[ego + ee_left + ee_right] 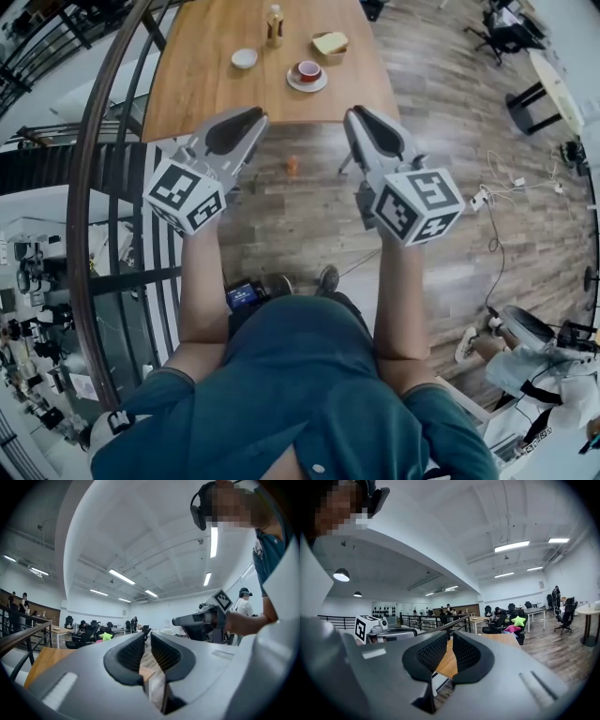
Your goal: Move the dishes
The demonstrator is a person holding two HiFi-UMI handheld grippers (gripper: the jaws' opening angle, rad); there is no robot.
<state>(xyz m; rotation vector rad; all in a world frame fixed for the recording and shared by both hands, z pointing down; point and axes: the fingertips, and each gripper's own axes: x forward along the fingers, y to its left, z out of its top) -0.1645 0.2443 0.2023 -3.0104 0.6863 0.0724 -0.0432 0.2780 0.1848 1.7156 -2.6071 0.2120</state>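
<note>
Left claw (255, 120) (147, 637): jaws closed down to a thin slit, nothing between the ribbed black pads. It is held in the air short of the near edge of the brown wooden table (197, 84), towards the near-left corner, over plank floor. Its marker cube (183, 195) sits at the wrist end on a bare forearm. The left gripper view looks mostly at ceiling and a room with desks.

On the table, left to right:
- small white bowl (244, 58), left of centre, well back from the near edge, standing alone.
- amber bottle with a pale cap (275, 25), upright, further back than the bowl, about mid-width.
- red cup (308, 70) on a round white saucer (298, 84), right of centre, the nearest dish to the near edge.
- tan dish holding a pale yellow block (330, 43), behind the cup, towards the right edge.

All dishes are apart from each other and well clear of both claws.

Small orange object (292, 165) lies on the floor between the claws, below the near edge.

Right claw (354, 112) (450, 637): same state, narrow slit between the pads, nothing held. It hangs just short of the near edge towards the near-right corner, with its marker cube (419, 204) behind.
</note>
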